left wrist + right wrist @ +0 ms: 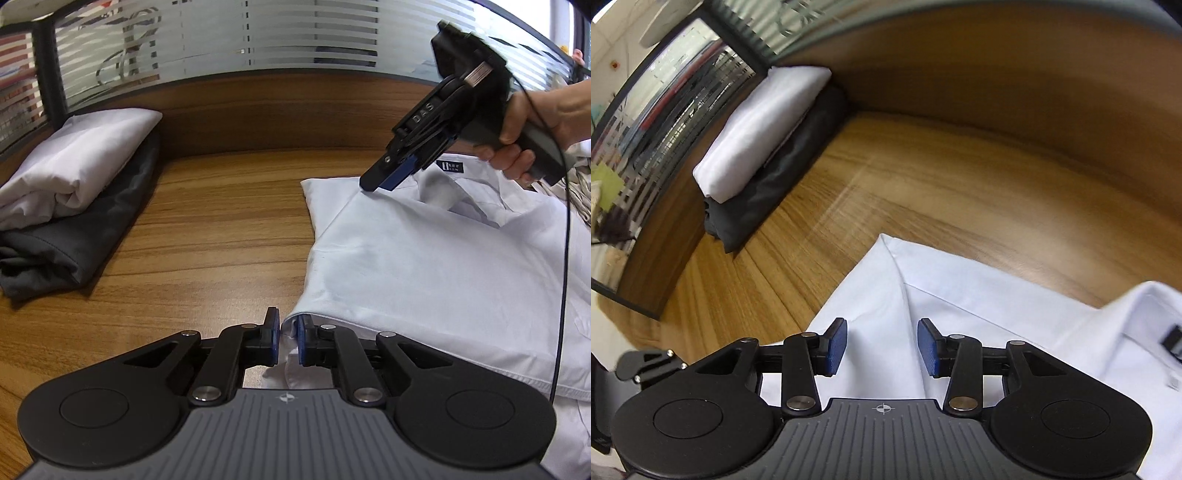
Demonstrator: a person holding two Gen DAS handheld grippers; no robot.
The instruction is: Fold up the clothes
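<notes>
Two grippers on one white dress shirt [424, 266], lying on wooden desk [221, 229], collar [476, 177] at far end, hem toward camera. Long axis running near-to-far, collar-to-hem, tilted slightly right in left wrist view.

Left gripper [287, 332]: nearly closed, pinching near hem corner of shirt; white fabric visible between the blue pads [301, 334]. Looks like a real grip, not a graze.

Right gripper [882, 347]: jaws partly apart, nothing clamped. Angled down over far-left shoulder area; in right wrist view the diagonal fold crease [905, 302] runs up between the fingers toward shoulder corner [884, 240]. From left wrist view, tip [384, 177] sits just above or touching cloth beside collar; contact not resolvable.

Key relation: both grippers on same long left edge of shirt, left at hem end, right at shoulder end. Right nearer the collar, left nearer the hem. Judgement: next step likely pinch shoulder, then carry that edge across.

Risk: right jaws straddling crease may catch a single layer only.

Finished stack well apart at left: folded white garment [77, 166] on dark grey garment [74, 240].
</notes>
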